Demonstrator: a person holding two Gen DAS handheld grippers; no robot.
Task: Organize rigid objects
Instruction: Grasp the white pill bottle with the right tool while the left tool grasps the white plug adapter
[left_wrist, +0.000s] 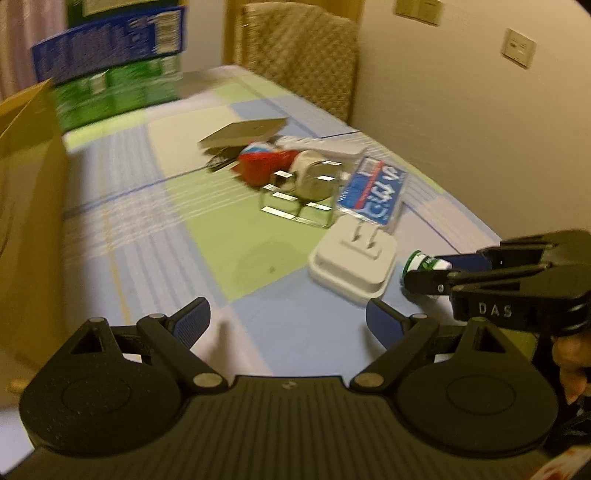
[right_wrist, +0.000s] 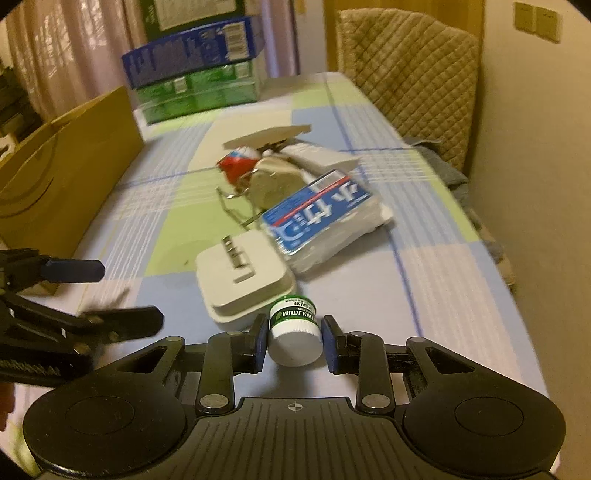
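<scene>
Checked tablecloth (right_wrist: 424, 280) is lying under the right gripper (right_wrist: 294, 341), which is clamping a small white jar (right_wrist: 295, 334) lying on its side, green-banded end pointing away. Just beyond it a white adapter (right_wrist: 243, 284) is lying, prongs upward. Off to the side, the left gripper (left_wrist: 288, 314) is hovering with jaws spread.

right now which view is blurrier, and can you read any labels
Left wrist view: motion-smeared overall, the blue packet print unreadable. Right wrist view: sharper up close, part of the print on the small jar between the right hand-held gripper pads is legible; far boxes blurred. Both are fisheye-bent, dim and warm-lit.
</scene>
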